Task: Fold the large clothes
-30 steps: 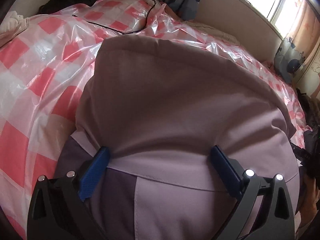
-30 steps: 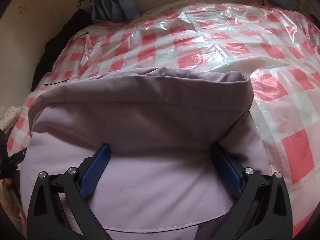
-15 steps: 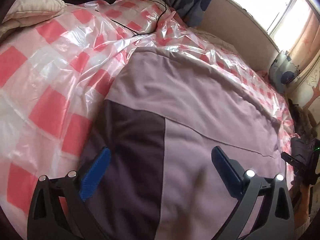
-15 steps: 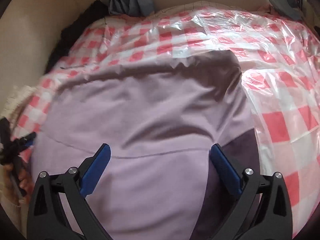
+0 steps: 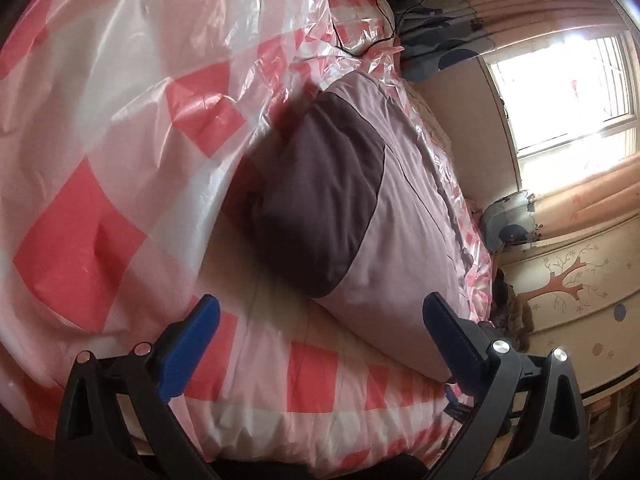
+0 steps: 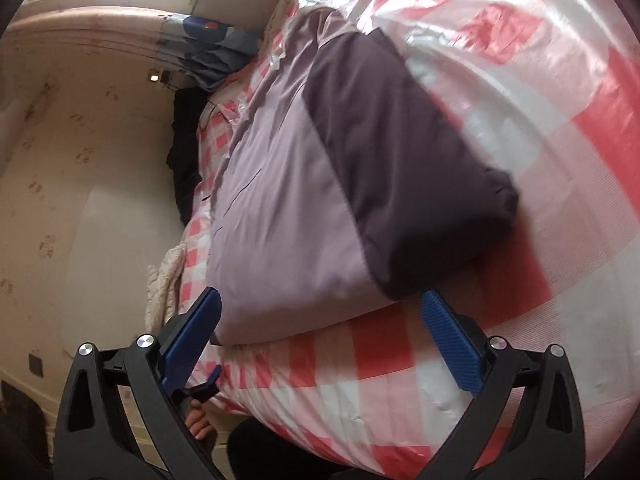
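Both tools, left (image 5: 320, 320) and right (image 6: 320, 312), have withdrawn (blades apart) from the garment (image 5: 360, 208).

Right hand-held gripper (image 6: 320, 320) spread wide, empty; folded lilac garment (image 6: 304, 184) on checked sheet (image 6: 552, 128).

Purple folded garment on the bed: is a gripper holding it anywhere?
No. The two-tone purple folded garment lies free on the checked plastic-covered bed; left gripper and right gripper are open, empty.

The folded garment (image 5: 404, 216) (image 6: 288, 184) is lying flat on the bed, near its front edge: pale lilac cloth with a darker purple panel, doubled over into a broad, thick, smooth-topped rectangle.
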### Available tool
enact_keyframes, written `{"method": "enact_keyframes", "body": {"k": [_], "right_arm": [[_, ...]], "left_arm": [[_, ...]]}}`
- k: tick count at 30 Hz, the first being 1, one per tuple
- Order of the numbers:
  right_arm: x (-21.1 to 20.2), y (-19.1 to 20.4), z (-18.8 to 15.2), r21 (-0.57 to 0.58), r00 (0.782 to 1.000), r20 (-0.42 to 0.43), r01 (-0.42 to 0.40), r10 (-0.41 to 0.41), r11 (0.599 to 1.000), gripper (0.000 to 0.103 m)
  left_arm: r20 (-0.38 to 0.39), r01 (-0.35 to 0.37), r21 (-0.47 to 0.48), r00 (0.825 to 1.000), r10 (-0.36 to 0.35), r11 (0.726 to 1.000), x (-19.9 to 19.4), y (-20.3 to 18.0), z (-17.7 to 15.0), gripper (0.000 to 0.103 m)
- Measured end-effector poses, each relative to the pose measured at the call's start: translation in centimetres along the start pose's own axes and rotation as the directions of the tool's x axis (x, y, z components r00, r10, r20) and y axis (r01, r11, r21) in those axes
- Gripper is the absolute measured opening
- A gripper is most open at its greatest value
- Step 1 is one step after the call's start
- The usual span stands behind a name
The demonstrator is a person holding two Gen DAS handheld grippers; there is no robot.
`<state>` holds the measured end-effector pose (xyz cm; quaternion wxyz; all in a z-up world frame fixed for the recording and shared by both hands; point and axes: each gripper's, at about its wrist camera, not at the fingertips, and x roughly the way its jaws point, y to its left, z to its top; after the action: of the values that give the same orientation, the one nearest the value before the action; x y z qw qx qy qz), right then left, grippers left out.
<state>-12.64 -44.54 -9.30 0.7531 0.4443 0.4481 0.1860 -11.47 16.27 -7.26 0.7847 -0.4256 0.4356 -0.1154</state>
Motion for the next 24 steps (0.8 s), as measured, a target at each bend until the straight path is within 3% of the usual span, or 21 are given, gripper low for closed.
{"method": "enact_keyframes", "body": {"k": [3, 10, 13, 17, 24], "right_arm": [[3.1, 2.5, -1.4, -0.066, 0.998, -0.064, -0.028, 0.024, 0.997, 0.097], [9.5, 4.4, -3.1, -0.024, 0.984, -0.162, -0.081, 0.076, 0.996, 0.097], [10.4, 5.2, -2.6, -0.018, 0.988, -0.126, -0.092, 0.089, 0.996, 0.097], [10.0, 6.4, -1.5, -0.001, 0.984, -0.064, -0.166, 0.166, 0.986, 0.097], [9.6, 6.8, 0.1, 0.023, 0.978, -0.034, -0.205, 0.206, 0.978, 0.097]], "left_arm": [[-0.014, 0.022, -0.017, 1.000, -0.023, 1.000, 0.9, -0.2, -0.3, 0.097], [-0.020, 0.032, -0.061, 0.999, -0.033, 0.998, 4.1, -0.1, 0.9, 0.097], [-0.015, 0.028, -0.063, 0.999, -0.029, 0.998, 5.0, -0.2, 1.3, 0.097], [0.016, 0.065, -0.029, 0.998, -0.065, 0.997, 4.5, -1.5, 1.2, 0.097], [-0.042, 0.065, -0.088, 0.997, -0.069, 0.994, 8.3, -1.2, 1.5, 0.097]]}}
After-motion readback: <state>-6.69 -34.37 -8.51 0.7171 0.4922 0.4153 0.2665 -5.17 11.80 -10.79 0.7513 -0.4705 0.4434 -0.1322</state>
